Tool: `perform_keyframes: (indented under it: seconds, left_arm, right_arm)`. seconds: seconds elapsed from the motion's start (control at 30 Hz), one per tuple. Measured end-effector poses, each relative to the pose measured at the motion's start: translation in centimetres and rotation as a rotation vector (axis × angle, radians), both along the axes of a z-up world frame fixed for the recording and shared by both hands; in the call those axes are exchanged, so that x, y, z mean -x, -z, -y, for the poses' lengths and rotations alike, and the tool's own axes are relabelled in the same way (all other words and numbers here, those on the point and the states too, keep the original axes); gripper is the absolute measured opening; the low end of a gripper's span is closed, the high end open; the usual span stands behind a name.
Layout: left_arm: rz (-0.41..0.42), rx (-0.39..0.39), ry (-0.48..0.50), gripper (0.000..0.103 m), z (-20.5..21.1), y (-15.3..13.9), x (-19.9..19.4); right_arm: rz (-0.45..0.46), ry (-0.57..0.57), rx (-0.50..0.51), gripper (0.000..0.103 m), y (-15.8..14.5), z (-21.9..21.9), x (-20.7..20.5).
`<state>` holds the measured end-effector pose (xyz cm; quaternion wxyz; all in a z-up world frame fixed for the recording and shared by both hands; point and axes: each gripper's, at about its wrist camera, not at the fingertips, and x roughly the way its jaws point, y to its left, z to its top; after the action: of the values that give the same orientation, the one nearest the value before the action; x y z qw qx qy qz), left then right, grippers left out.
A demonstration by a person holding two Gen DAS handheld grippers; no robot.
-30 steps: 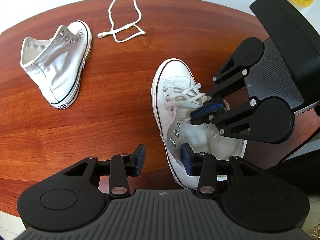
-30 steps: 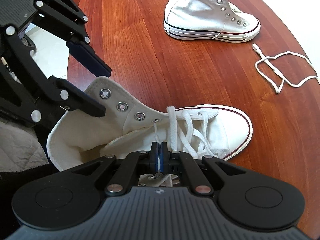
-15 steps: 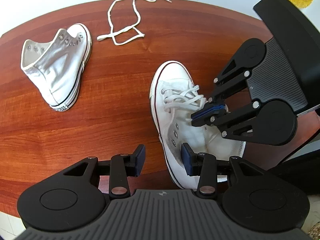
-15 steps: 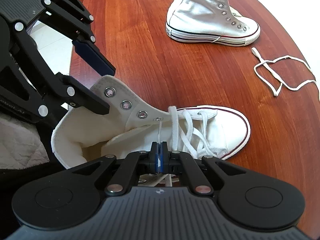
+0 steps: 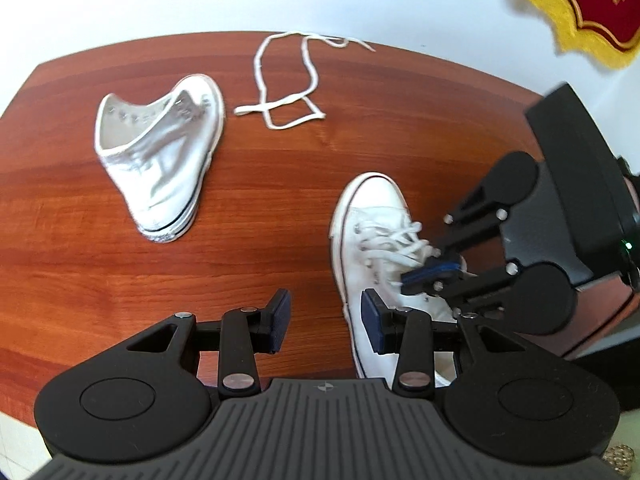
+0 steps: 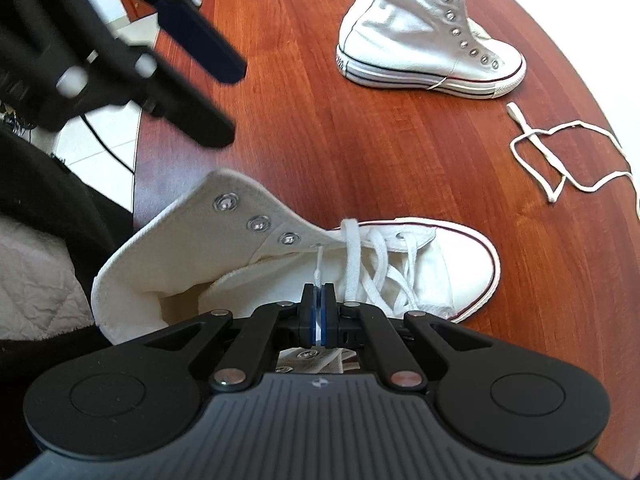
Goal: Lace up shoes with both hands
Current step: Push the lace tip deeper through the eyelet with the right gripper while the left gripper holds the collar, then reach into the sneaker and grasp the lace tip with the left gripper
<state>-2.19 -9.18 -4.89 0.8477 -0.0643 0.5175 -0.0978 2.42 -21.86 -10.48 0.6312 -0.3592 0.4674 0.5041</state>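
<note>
The left gripper (image 5: pixel 325 322) hangs part-open and empty over the table (image 5: pixel 80 272). At its three o'clock, the right gripper (image 6: pixel 319 307) pinches the lace tip (image 6: pixel 319 270) above the half-laced near shoe (image 6: pixel 440 268). At eleven o'clock lies the unlaced shoe (image 5: pixel 160 152).

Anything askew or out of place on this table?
Only task disorder. The far shoe has empty eyelets, and its lace lies loose beside it. The near shoe is half laced; the right claw pinches its lace end.
</note>
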Motion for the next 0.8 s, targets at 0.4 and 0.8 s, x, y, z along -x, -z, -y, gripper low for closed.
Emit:
perform_keyframes:
  seconds: [0.4, 0.8]
  left_arm:
    - [-0.036, 0.013, 0.048, 0.042, 1.4, 1.7, -0.1]
    - [0.106, -0.156, 0.323, 0.039, 3.6, 2.1, 0.8]
  right_arm:
    - [0.025, -0.002, -0.024, 0.002, -0.1, -0.2, 0.1]
    - [0.057, 0.018, -0.067, 0.002, -0.4, -0.2, 0.4]
